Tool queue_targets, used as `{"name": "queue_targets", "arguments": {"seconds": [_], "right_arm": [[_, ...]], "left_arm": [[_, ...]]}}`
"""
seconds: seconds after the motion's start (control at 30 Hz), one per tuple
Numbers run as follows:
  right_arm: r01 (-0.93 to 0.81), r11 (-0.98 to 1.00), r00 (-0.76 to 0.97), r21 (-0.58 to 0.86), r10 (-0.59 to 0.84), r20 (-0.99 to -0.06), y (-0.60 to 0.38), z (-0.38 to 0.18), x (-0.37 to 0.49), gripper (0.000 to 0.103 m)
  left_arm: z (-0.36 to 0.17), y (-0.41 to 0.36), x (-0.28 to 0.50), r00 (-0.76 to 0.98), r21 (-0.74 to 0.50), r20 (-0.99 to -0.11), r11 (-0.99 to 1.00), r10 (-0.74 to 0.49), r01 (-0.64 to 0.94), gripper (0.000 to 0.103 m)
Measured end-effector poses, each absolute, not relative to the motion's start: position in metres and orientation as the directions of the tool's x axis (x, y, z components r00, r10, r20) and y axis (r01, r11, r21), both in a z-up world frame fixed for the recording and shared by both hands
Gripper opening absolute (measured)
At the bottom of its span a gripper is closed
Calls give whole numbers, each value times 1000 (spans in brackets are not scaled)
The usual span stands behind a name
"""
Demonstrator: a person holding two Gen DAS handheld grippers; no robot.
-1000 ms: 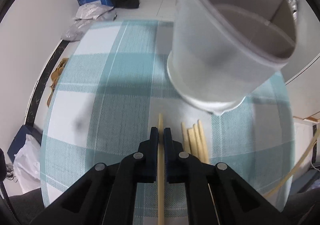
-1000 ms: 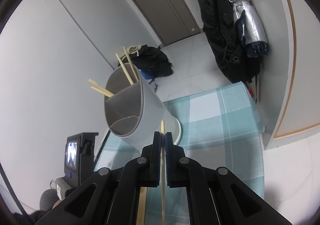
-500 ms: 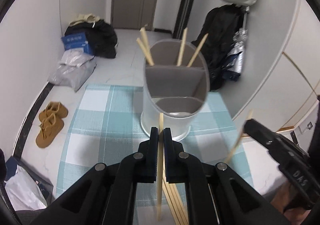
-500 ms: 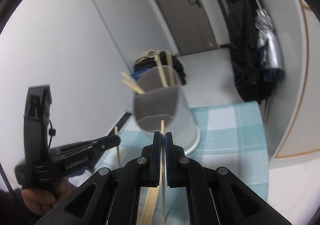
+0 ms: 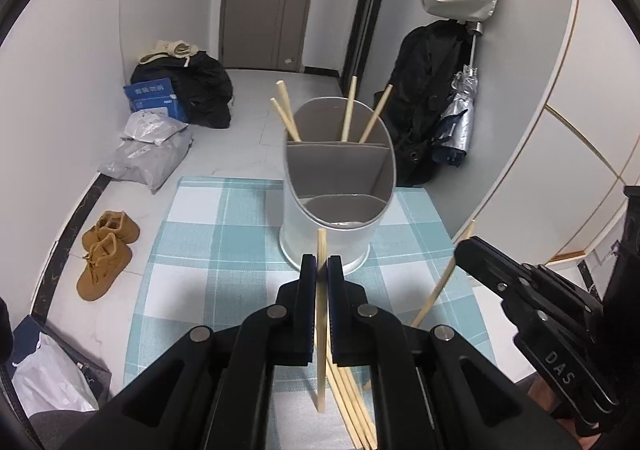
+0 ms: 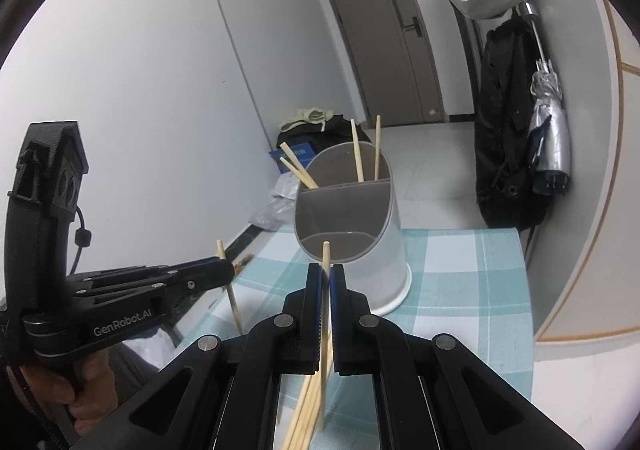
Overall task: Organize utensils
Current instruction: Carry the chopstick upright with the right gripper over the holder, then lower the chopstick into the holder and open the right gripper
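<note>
With the left gripper [image 5: 319,274] and right gripper [image 6: 327,282] each pinching one chopstick [image 5: 321,314] upright before the divided holder [image 5: 336,186] on the checked mat, both sticks look thinly gripped, so either might swivel and catch the holder's rim.

Black grippers [image 5: 318,270], silver screws, "GenRobot.AI" lettering

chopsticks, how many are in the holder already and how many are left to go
Done: four chopsticks stand in the holder's back compartments. In hand: the left gripper and right gripper each clamp one. Left: a bundle of chopsticks on the checked mat.
</note>
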State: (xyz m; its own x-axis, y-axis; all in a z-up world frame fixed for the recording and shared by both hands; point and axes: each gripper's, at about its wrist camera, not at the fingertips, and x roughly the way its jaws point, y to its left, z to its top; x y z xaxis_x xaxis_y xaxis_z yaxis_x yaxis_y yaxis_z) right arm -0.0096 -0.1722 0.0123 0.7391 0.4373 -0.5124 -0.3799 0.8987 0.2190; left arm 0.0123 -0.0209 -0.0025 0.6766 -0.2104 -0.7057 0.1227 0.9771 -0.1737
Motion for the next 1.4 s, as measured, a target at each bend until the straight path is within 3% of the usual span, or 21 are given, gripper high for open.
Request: {"name": "queue_targets", "arguments": {"seconds": [0.7, 1.2, 1.4], "right_arm": [[-360, 906, 776, 221, 423, -468, -165, 39, -15, 3], [-369, 904, 815, 214, 426, -393, -166, 104, 12, 3], [-366, 905, 829, 214, 422, -368, -165, 134, 38, 3]], "left_arm": [[38, -26, 6, 679, -153, -685, 963, -264, 220, 1], [93, -28, 39, 673, -230, -665, 946, -324, 227, 1], [122, -22, 62, 703, -260, -620, 937, -348, 234, 1]]}}
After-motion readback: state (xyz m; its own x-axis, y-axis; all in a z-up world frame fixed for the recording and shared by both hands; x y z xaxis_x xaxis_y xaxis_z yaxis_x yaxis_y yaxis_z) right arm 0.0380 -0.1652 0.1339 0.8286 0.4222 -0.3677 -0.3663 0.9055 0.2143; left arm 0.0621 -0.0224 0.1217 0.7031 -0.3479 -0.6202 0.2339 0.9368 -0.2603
